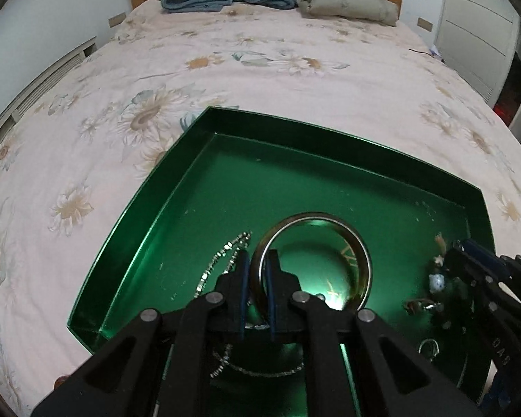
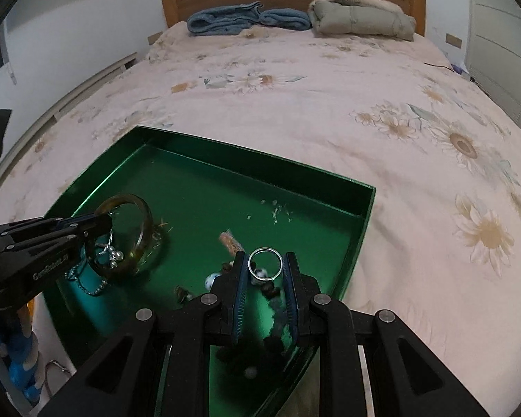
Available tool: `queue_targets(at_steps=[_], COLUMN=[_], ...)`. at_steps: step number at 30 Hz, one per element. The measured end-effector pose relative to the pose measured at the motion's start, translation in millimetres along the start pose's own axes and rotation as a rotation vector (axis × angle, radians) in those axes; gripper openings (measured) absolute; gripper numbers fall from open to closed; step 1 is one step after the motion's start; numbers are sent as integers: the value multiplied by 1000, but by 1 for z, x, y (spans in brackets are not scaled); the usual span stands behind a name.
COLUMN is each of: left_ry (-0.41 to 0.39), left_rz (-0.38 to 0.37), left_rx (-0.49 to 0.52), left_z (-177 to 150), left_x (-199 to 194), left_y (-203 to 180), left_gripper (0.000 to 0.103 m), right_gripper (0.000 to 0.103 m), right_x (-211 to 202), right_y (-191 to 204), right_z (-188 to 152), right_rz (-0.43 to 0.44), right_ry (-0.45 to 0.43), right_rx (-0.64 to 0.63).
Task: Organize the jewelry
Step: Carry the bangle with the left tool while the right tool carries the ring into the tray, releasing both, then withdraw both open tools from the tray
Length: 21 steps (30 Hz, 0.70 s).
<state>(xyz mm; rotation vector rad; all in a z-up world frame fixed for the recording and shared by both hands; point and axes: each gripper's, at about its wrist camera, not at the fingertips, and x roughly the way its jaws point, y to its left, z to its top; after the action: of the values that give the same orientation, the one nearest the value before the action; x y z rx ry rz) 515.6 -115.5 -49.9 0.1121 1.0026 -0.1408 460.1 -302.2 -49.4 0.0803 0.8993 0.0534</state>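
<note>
A green tray [image 1: 330, 135] lies on the bed, holding jewelry. My left gripper [image 1: 258, 260] is shut on the near rim of an amber bangle [image 1: 363, 260], tilted up above the tray floor. A silver chain [image 1: 222, 260] lies just left of it. In the right wrist view my right gripper [image 2: 265, 260] is shut on a silver ring [image 2: 264, 250], held upright between its pads over the tray [image 2: 260, 160]. Below it lie dark beads [image 2: 271, 292] and a blue-white bead [image 2: 210, 280]. The left gripper [image 2: 100, 220] and bangle [image 2: 148, 232] show at left.
The tray sits near the foot of a bed with a pink floral cover [image 2: 364, 104]. A blue towel [image 2: 225, 21] and a grey jacket [image 2: 357, 17] lie by the wooden headboard. A white wardrobe [image 2: 503, 52] stands at right. A blue object [image 2: 21, 354] is off the bed at lower left.
</note>
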Motion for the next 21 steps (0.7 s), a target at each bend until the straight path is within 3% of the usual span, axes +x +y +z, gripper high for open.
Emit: queue_targets(at_steps=[3,6,8,14,21], left_ry=[5,-16,-27,-113,-159], left_rz=[-18,-33,-50,-74,-76], left_rx=[-19,-32,-42,-54,-40], left_z=[2,0,-3,-24,-75], left_x=[-2,-13,-25,-86,-161], left_y=[6,15,21,44,75], left_gripper=[11,13,22,24,24], right_gripper=[21,32,35,37,42], right_x=[2,-6,-15,-72,-150], right_y=[2,1,0,5,8], right_z=[3,3,2,-13,-50], right_rz=[-14,-22,-18,6,17], right_ry=[10,-2,-16,-79,-147], right_rx=[-15,-12,-3,0,-9])
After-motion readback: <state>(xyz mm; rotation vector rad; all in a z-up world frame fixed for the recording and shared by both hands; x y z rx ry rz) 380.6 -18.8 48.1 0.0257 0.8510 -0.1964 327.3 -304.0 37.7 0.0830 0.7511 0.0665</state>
